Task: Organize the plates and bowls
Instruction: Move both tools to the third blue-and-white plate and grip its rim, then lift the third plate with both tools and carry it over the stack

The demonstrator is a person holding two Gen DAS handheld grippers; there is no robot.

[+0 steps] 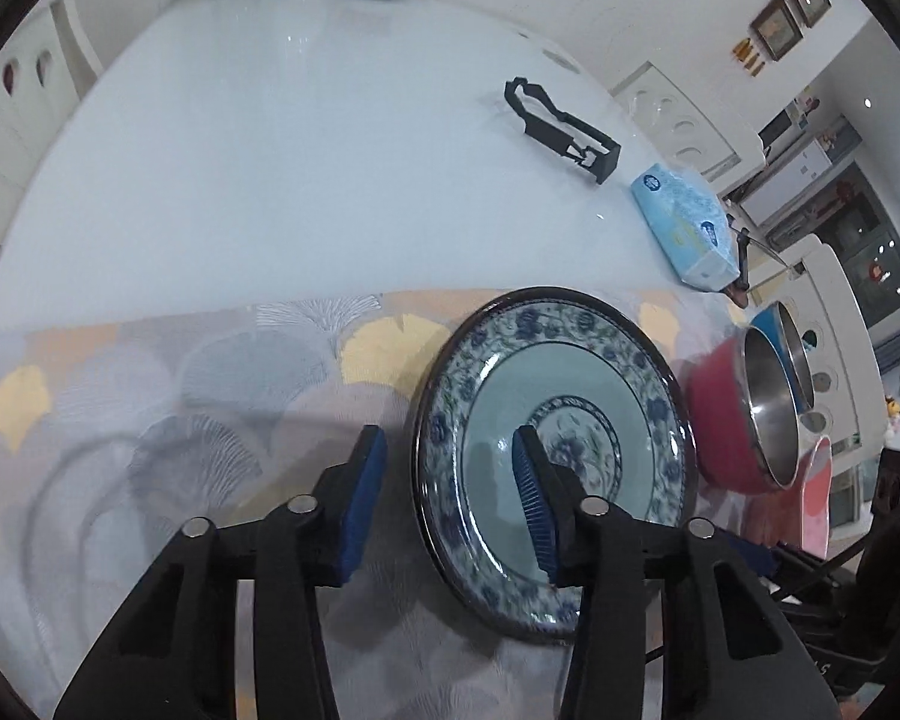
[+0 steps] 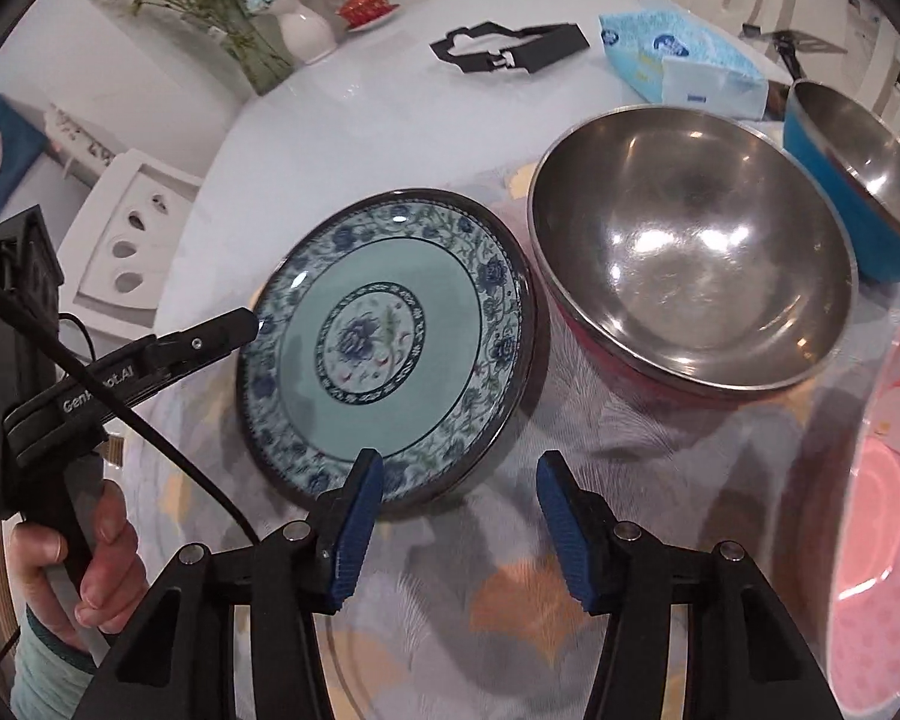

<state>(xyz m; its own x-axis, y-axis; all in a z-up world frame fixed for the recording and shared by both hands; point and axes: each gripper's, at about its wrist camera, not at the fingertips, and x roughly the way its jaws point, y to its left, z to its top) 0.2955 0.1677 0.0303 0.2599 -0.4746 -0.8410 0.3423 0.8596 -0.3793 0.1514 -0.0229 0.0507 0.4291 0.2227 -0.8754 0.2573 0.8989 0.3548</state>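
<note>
Plate [image 2: 390, 348] — flat, face up | left gripper [image 1: 450, 480] fingers apart, straddling its rim | right gripper [image 2: 459, 516] fingers apart — empty

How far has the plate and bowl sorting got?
Nothing looks stacked yet. The blue floral ceramic plate, red steel-lined bowl, blue steel-lined bowl and pink plastic plate lie separately. The left tongs straddle the floral plate's rim; the right tongs hover empty.

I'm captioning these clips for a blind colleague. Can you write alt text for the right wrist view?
An open gripper hangs over a patterned cloth, near the edge of a blue flowered plate. Right of the plate sits a red steel-lined bowl, a blue bowl behind it and a pink plate at far right. At left, a hand holds the other gripper at the plate's far rim.
</note>
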